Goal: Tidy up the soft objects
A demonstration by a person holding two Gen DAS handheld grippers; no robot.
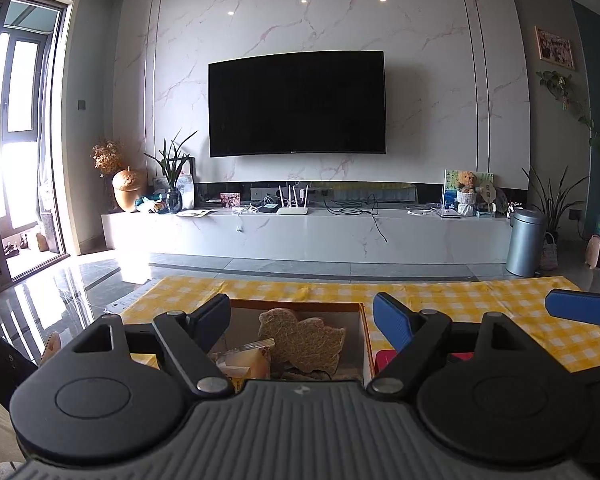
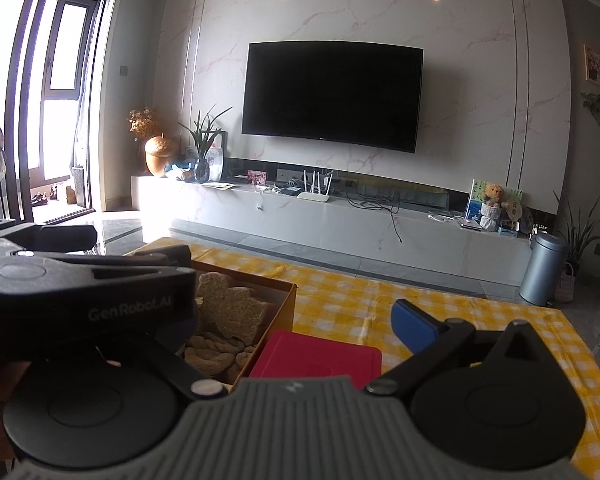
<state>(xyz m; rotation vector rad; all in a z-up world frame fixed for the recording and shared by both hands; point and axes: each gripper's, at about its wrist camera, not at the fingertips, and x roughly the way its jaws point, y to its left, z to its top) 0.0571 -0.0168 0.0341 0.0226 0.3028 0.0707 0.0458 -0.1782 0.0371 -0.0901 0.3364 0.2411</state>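
Note:
A cardboard box [image 1: 300, 305] sits on a yellow checked cloth [image 1: 460, 304]. In it lie a tan loofah sponge [image 1: 304, 344] and a yellow packet [image 1: 244, 362]. My left gripper [image 1: 302, 320] hangs open and empty over the box. In the right wrist view the box [image 2: 284, 304] holds the same sponge [image 2: 230, 308] and a braided tan piece [image 2: 214, 350]. A red lid or box [image 2: 320, 354] lies beside it. My right gripper [image 2: 300, 312] is open and empty above the red piece; its left finger is hidden behind the left gripper's body [image 2: 80, 300].
A white TV bench [image 1: 308, 232] with a router, cables and a teddy bear [image 1: 466, 182] stands under a wall TV [image 1: 296, 102]. A grey bin [image 1: 526, 242] stands on the right. A glass door [image 1: 16, 140] is on the left.

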